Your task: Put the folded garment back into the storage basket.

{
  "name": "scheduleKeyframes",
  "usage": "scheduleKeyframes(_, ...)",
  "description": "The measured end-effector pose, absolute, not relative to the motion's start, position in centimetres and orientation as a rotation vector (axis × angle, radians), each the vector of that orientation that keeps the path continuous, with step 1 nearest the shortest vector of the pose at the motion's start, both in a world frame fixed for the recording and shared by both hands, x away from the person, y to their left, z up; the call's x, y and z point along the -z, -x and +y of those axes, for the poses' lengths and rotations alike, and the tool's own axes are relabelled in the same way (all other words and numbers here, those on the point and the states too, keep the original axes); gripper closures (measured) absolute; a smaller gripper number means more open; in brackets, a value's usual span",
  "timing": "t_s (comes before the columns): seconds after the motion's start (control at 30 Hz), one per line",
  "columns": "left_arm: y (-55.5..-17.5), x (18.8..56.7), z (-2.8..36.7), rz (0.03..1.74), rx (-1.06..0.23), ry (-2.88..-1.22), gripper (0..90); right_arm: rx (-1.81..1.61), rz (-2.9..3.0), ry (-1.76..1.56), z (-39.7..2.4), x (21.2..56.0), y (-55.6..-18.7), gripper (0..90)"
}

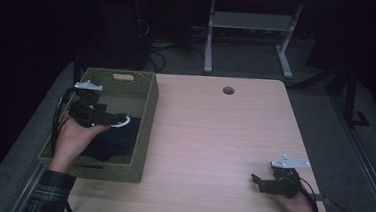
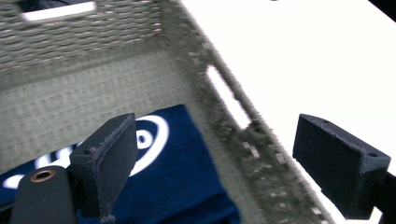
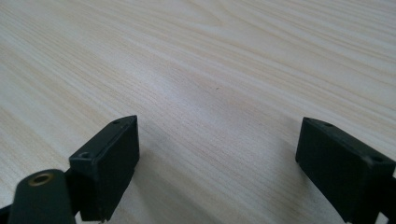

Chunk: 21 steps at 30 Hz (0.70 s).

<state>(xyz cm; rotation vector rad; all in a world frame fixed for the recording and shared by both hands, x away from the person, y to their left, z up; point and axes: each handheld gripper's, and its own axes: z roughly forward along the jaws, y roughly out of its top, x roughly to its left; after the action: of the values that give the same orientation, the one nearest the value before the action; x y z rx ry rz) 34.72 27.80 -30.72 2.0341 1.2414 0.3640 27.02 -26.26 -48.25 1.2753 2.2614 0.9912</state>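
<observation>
The room around is dark, with grey carpet and the pale metal legs of another desk [image 1: 209, 42] at the far side; in the middle stands one light wooden table [image 1: 214, 138] with fine straight grain, rounded corners and a single round cable hole [image 1: 228, 91] near its far edge. At the left edge of the table sits one rectangular basket [image 1: 147, 118], woven in a coarse olive-green weave, with a slot handle cut into its far wall and another in its right wall. Inside it, towards the near end, lies one folded dark blue cloth [image 1: 116, 141] of soft fabric with a white ring-shaped print; part of it is covered by the person's left hand and its near edge is lost in shadow, so its full outline is hard to make out. The left gripper [image 1: 120, 119] hangs over the basket above the cloth, its two blocky black jaws spread wide with nothing between them; in the left gripper view [image 2: 215, 158] one jaw stands over the cloth and the other over the basket's right wall, and neither touches fabric. The right gripper [image 1: 257, 181] sits low over the bare wood at the near right corner of the table, well apart from the basket, and in the right gripper view [image 3: 217, 163] its two jaws also stand wide apart around nothing but wood grain. A plaid sleeve [image 1: 49, 194] is cut off at the bottom left, and the right forearm is cut off at the bottom edge. Black cables trail from both grippers.
</observation>
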Motion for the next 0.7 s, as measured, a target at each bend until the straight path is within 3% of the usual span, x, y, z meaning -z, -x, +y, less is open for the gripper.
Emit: scheduleKeyframes(0.7, -32.7, 33.3, 17.5, 1.014, -0.275, -2.061, 13.8, -0.99, 2.264, -1.275, -26.3, 48.2, -27.0, 13.0)
